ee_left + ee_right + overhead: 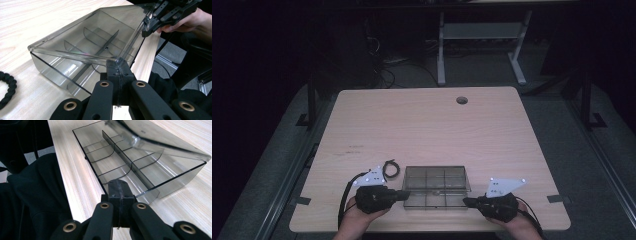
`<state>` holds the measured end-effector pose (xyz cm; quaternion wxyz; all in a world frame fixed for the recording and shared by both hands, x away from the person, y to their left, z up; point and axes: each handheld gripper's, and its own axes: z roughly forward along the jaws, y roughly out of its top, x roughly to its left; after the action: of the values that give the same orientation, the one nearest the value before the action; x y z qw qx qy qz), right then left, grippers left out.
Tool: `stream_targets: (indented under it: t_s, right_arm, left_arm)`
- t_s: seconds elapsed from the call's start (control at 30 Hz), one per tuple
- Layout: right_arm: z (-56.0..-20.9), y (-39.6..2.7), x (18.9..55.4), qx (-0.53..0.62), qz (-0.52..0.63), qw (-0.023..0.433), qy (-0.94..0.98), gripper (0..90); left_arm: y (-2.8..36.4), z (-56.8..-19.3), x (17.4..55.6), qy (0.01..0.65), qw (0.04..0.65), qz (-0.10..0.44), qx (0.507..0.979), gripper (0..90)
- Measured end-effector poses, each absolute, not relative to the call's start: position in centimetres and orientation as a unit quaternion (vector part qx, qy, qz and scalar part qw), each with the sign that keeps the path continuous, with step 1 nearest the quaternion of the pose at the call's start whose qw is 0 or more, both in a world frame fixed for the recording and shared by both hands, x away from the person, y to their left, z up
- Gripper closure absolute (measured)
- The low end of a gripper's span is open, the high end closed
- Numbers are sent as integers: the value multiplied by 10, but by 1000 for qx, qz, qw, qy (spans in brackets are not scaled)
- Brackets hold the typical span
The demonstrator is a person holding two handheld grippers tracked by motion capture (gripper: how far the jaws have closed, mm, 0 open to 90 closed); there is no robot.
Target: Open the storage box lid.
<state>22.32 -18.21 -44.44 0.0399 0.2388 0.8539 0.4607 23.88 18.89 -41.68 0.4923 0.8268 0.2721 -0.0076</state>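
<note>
From the high view, one light wooden table (427, 125) fills the middle, with one round cable hole (462, 100) near its far edge. One smoky clear plastic box (435, 186) sits close to the near edge, divided into six compartments, all empty. One black braided cord (390, 167) lies just beside the box's far left corner. Two hands come in from the bottom, each holding a gripper: the left gripper (405, 194) touches the box's left end, the right gripper (466, 201) its right end. The room beyond is dark, with one white table frame (482, 35) standing on grey floor.

In the left gripper view, the left gripper (119, 65) has its jaws pressed together, their tips at the corner edge of the hinged lid (82, 35), which is raised partway above the box (75, 72). The right gripper (150, 26) meets the lid's far corner. The cord (7, 87) lies at the left edge.

In the right gripper view, the right gripper (119, 188) has its jaws together, tips at the near end of the box (120, 167). The lid (160, 137) slants up over the empty compartments. A dark sleeve (32, 202) lies at the left.
</note>
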Motion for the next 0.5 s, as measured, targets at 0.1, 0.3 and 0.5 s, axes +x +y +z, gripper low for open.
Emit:
stream_targets:
  t_s: [0.1,0.3,0.5]
  right_arm:
    - [-445,-183,224,237,462,39,854,899]
    - [-445,-183,225,232,463,36,854,899]
    - [-445,-182,226,237,461,32,854,899]
  left_arm:
    - [187,-416,240,269,491,-9,828,900]
    - [186,-414,240,270,494,-9,827,900]
    - [185,-410,242,267,500,-7,824,900]
